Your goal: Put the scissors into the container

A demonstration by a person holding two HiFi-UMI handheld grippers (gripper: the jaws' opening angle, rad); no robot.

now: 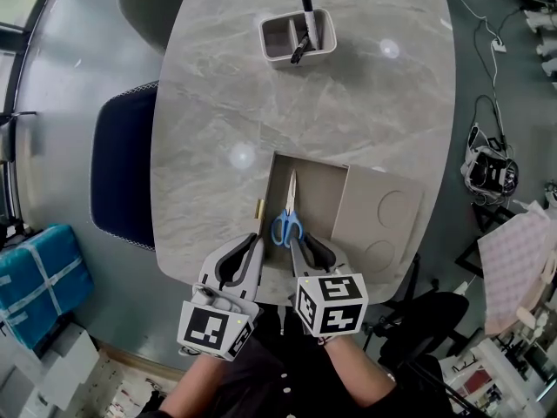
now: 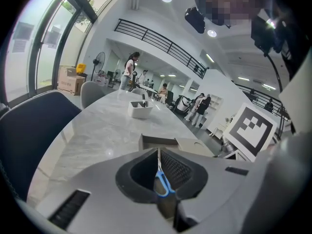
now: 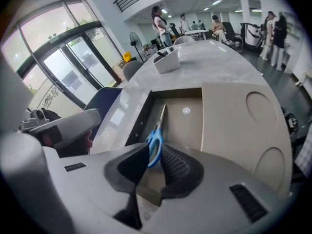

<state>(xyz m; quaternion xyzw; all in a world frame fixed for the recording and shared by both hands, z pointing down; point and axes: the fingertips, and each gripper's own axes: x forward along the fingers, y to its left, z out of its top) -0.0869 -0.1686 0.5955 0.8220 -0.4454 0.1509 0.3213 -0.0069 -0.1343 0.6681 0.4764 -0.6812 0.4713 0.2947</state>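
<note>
Marble table — right gripper pinches scissors, left gripper pressed together; only head view looks into container.

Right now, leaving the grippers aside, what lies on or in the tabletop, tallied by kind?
Blue-handled scissors: 1, in the open tabletop recess
White container: 1
Black-and-white marker standing in the container: 1, as far as shows
Total: 3

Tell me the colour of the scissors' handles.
Blue. The scissors show it best in the head view.
</note>
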